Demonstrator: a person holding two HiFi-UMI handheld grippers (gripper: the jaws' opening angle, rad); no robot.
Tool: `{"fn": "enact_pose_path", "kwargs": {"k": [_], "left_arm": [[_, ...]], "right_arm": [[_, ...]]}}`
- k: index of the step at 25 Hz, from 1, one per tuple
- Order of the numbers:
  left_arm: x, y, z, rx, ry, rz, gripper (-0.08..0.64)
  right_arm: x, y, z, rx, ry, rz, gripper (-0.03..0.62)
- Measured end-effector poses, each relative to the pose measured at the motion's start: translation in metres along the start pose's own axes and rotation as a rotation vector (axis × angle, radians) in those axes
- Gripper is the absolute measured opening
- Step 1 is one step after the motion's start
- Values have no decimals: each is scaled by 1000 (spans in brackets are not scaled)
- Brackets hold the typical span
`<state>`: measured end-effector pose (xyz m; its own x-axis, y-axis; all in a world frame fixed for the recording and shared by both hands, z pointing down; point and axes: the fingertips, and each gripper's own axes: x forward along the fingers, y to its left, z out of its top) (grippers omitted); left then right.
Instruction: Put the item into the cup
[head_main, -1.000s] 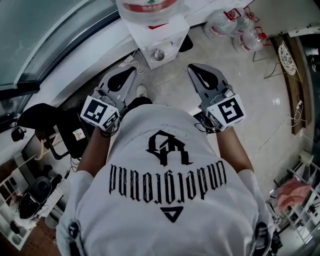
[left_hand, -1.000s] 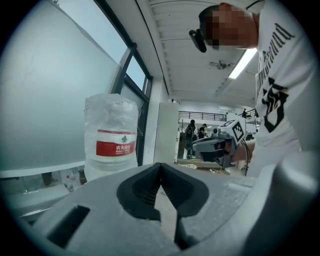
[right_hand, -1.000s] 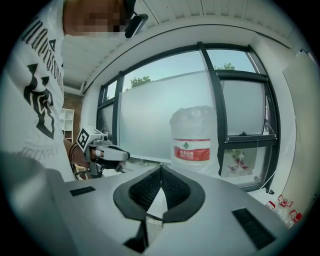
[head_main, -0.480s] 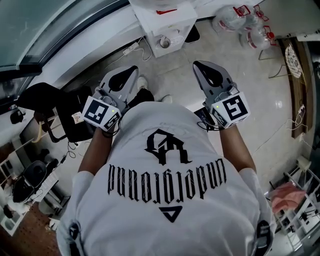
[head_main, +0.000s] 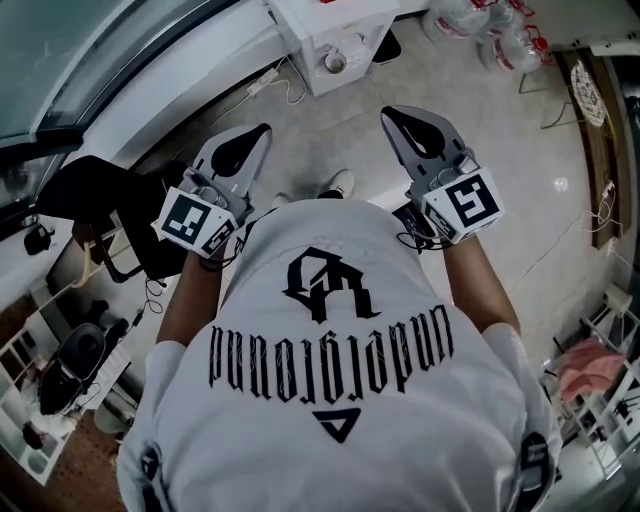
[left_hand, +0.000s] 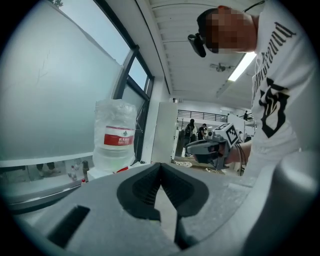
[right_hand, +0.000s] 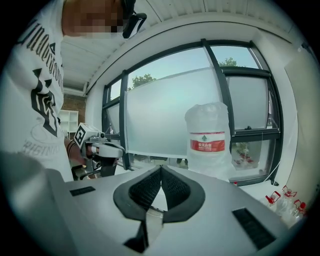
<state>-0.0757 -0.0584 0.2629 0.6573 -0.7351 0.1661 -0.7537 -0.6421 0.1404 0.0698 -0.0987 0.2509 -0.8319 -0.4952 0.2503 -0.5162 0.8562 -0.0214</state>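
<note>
- L gripper (head_main: 262, 131): jaws together, empty.
- R gripper (head_main: 390, 113): same (tips touching, nothing held).
- Both above floor (head_main: 335, 140), jug (right_hand: 210, 140) ahead.

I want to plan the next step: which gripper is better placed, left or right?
Neither stands out: the left gripper and right gripper are both shut, empty, side by side above the floor; no item or cup is visible.
</note>
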Motion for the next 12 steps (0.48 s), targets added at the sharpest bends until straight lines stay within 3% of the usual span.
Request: {"fn": "enact_pose_path", "kwargs": {"k": [12], "left_arm": [[-109,2,-9,14,-40,-95,15]], "right_arm": [[16,109,17,-14,-14,-70,15]]}}
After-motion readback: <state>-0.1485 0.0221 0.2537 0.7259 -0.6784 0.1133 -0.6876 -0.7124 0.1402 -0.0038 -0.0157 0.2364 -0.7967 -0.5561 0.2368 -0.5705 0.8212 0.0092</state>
